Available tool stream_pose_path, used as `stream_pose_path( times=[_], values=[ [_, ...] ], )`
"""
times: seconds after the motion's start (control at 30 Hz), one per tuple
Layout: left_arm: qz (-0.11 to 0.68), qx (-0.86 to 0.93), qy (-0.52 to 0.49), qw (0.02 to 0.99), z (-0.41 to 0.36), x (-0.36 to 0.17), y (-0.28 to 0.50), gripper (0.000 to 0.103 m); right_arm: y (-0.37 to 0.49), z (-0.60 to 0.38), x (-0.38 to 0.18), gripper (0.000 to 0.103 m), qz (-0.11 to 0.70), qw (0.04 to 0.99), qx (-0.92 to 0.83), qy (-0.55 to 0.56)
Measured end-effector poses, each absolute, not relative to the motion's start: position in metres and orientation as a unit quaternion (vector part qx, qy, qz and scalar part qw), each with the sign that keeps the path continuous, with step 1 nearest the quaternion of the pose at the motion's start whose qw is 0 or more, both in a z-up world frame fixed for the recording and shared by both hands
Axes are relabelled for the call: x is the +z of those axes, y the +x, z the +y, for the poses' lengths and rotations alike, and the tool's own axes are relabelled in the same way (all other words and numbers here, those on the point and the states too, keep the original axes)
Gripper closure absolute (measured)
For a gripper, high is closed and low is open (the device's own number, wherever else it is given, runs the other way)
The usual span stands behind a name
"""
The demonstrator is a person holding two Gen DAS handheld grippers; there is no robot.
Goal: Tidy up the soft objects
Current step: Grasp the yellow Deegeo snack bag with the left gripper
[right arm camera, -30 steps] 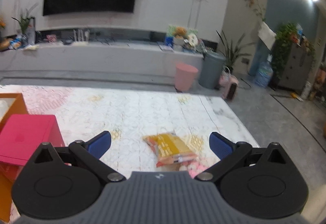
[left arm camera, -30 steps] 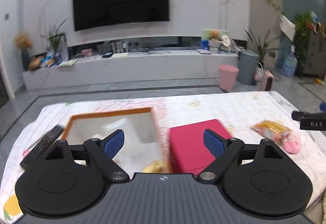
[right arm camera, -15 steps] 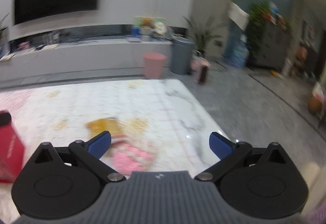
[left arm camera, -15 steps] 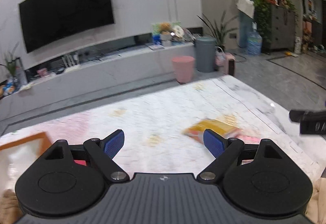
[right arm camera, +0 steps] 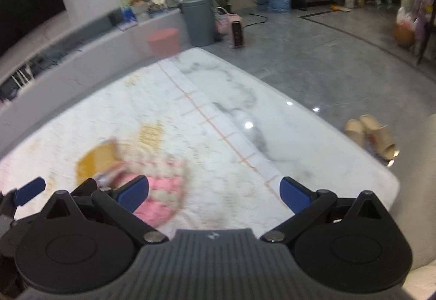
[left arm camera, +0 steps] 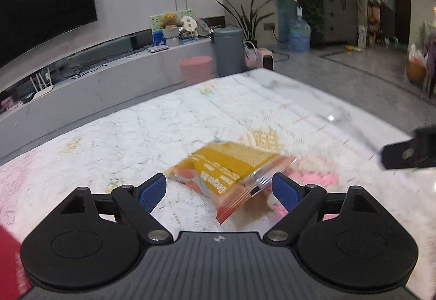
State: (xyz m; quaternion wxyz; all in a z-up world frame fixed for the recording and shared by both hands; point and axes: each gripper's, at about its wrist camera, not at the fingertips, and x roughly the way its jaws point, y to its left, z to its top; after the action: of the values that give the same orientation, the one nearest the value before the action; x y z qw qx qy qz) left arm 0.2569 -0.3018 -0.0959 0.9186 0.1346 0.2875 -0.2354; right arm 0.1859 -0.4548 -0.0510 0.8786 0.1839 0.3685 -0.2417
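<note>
A yellow and orange snack packet (left arm camera: 231,171) lies on the white patterned table cover, between the open fingers of my left gripper (left arm camera: 219,192). A pink and white knitted soft thing (left arm camera: 316,177) lies just right of the packet, partly under it. In the right wrist view the pink knitted thing (right arm camera: 163,191) sits by the left finger of my open right gripper (right arm camera: 214,192), and the packet (right arm camera: 95,161) is blurred beyond it. Part of the right gripper (left arm camera: 408,152) shows at the right edge of the left wrist view.
The table's right edge (right arm camera: 354,141) drops to a grey floor with a pair of beige slippers (right arm camera: 370,136). A pink bin (left arm camera: 194,69) and a grey bin (left arm camera: 228,50) stand beyond the far edge. A red box's corner (left arm camera: 8,264) shows at bottom left.
Both grippers have swung right, away from the orange tray and the red box. The left gripper now straddles the snack packet. The right gripper now has the pink knitted thing at its left finger.
</note>
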Motion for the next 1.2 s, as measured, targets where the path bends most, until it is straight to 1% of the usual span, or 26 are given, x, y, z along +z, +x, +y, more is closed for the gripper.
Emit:
stream_pose_path(
  times=[0.17,0.27,0.37,0.5,0.6,0.77,0.87,0.93,1.1,1.2],
  values=[
    [0.277,-0.28,0.126,0.91,-0.3,-0.11,0.261,0.001,0.184,-0.467,-0.06,0.003,0.379,0.866,-0.271,0.181],
    [0.251,-0.282,0.166,0.911,-0.303,-0.116,0.259,0.0,0.187,-0.47,-0.069,0.003,0.396,0.854,-0.283,0.182],
    [0.233,-0.295,0.193,0.907,-0.3,-0.114,0.256,0.0,0.192,-0.465,-0.071,0.003,0.405,0.858,-0.257,0.183],
    [0.244,-0.319,0.211,0.891,-0.298,-0.112,0.257,0.0,0.196,-0.457,-0.068,0.003,0.387,0.868,-0.221,0.218],
    [0.253,-0.319,0.229,0.884,-0.293,-0.111,0.257,0.0,0.198,-0.459,-0.073,0.003,0.389,0.862,-0.215,0.245],
    [0.226,-0.299,0.29,0.881,-0.306,-0.118,0.263,0.0,0.2,-0.462,-0.083,0.003,0.404,0.848,-0.245,0.241],
    [0.189,-0.309,0.328,0.873,-0.318,-0.124,0.261,0.0,0.201,-0.459,-0.082,0.003,0.404,0.851,-0.238,0.235],
    [0.18,-0.308,0.349,0.867,-0.324,-0.129,0.264,0.0,0.202,-0.459,-0.085,0.003,0.408,0.85,-0.235,0.236],
    [0.184,-0.319,0.354,0.86,-0.33,-0.131,0.274,0.0,0.201,-0.465,-0.092,0.003,0.419,0.837,-0.251,0.247],
    [0.198,-0.326,0.336,0.861,-0.329,-0.133,0.282,0.0,0.199,-0.467,-0.092,0.003,0.415,0.835,-0.253,0.256]
  ],
)
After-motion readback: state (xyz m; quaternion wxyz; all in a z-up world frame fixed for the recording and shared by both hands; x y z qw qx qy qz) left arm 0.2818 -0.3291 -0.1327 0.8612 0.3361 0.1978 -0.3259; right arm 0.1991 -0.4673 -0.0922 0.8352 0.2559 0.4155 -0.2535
